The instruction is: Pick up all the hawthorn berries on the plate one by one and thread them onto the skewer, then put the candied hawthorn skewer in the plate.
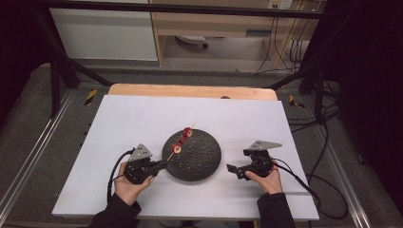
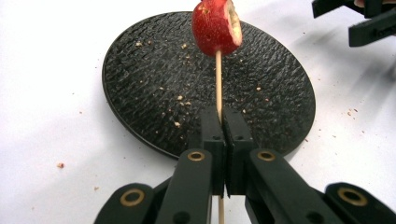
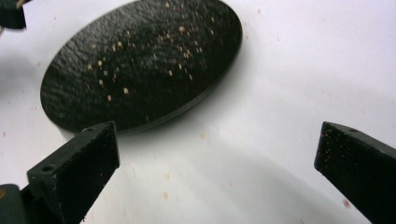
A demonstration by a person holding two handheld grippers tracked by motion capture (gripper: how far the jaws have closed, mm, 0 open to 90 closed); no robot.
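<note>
gripping skewer point(image 2: 218, 77) in left claw point(image 2: 226, 128), right claw point(image 3: 215, 172) spread

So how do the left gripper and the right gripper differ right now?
The left gripper is shut on the skewer of red fruit pieces, held over the black plate; the right gripper is open and holds nothing. The left reaches over the plate's rim; the right stays beside it, over the white table. Both have black fingers.

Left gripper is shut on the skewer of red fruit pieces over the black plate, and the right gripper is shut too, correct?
Not quite: the right gripper is open, jaws wide apart in the right gripper view. The left gripper does clamp the skewer over the black plate.
</note>
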